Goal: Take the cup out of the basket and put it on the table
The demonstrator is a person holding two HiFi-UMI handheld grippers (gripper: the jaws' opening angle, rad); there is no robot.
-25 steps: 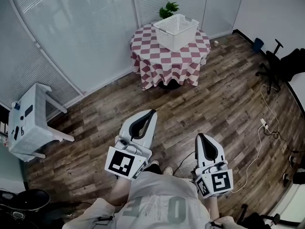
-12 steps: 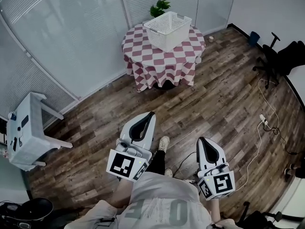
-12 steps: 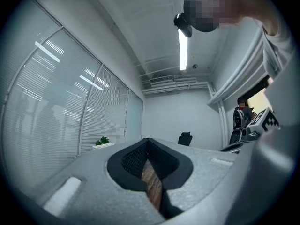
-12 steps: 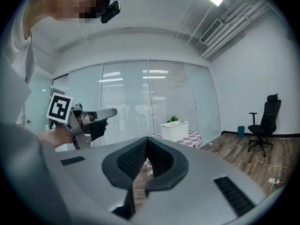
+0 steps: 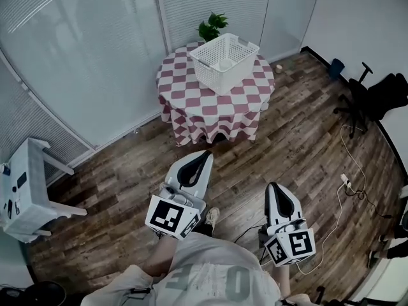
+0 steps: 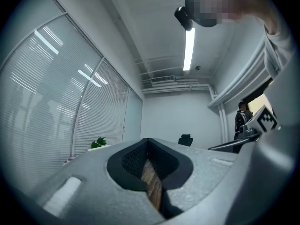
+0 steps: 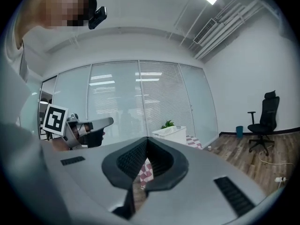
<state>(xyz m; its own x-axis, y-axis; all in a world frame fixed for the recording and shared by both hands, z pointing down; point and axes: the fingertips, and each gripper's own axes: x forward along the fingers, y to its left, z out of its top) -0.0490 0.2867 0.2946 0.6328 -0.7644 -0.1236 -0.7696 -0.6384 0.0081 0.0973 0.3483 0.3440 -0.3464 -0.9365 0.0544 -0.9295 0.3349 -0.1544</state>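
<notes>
A white slatted basket (image 5: 223, 60) stands on a round table with a red-and-white checked cloth (image 5: 213, 101), well ahead of me across the wooden floor. Inside the basket a pale round shape (image 5: 224, 65) shows, too small to tell as the cup. My left gripper (image 5: 205, 153) and right gripper (image 5: 272, 185) are held low in front of the person's body, far short of the table. Both are shut with nothing between the jaws, as the left gripper (image 6: 147, 139) and right gripper (image 7: 146, 138) also show in their own views. The basket (image 7: 171, 132) appears small past the right jaws.
A potted plant (image 5: 211, 26) stands behind the table by the glass wall. A white plastic side table (image 5: 19, 193) is at the far left. An office chair (image 5: 373, 97), a blue bin (image 5: 336, 67) and a floor cable with a power strip (image 5: 348, 181) lie to the right.
The person has stepped toward the table, which now sits nearer and lower in the head view. Both grippers keep their pose, shut and empty.
</notes>
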